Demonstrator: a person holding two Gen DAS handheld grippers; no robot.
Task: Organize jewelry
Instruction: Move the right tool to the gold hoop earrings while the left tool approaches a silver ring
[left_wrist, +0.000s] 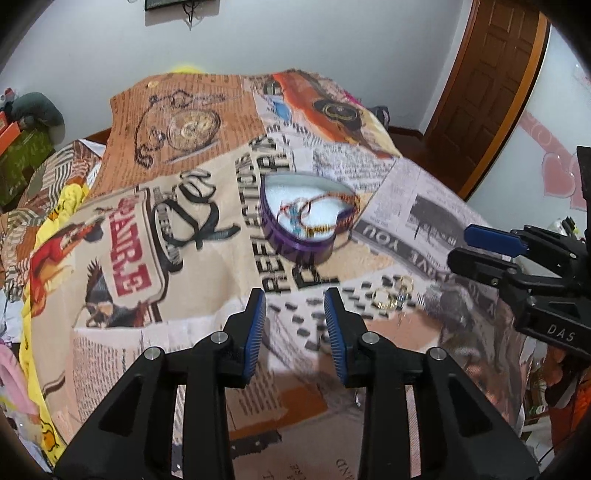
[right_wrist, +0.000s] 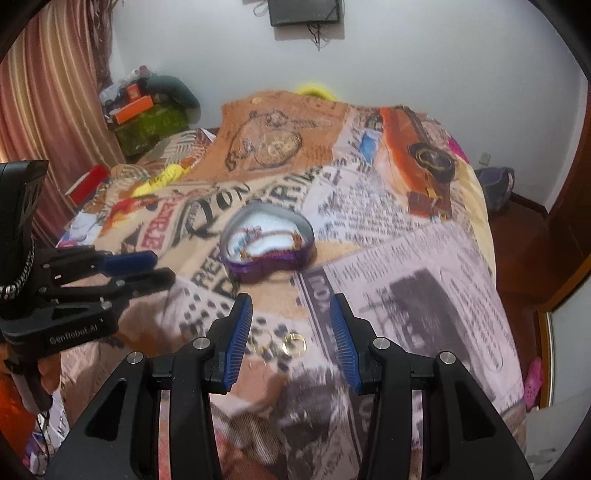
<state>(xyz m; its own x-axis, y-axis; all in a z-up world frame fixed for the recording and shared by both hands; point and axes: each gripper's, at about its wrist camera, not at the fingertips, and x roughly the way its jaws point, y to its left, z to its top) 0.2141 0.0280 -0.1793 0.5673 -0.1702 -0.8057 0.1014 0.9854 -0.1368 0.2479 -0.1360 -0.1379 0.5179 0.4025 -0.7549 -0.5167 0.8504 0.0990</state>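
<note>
A purple heart-shaped box (left_wrist: 308, 218) sits open on a bed covered with a newspaper-print blanket (left_wrist: 207, 199). Inside, on its white lining, lie thin bracelets (left_wrist: 314, 208), reddish and gold, looped over one another. Nearer than the box and to its right, several gold rings (left_wrist: 391, 293) lie loose on the blanket, close together and well apart from the box.

The left hand-held gripper (left_wrist: 295, 325) hovers above the blanket with its blue-padded jaws moderately apart and nothing between them. The right hand-held gripper (right_wrist: 291, 332) is likewise open and empty, held over the rings (right_wrist: 284, 341), which show between its fingers in the right wrist view. The box (right_wrist: 267, 245) lies farther off, beyond the rings. A wooden door (left_wrist: 480, 96) stands at the far right.
</note>
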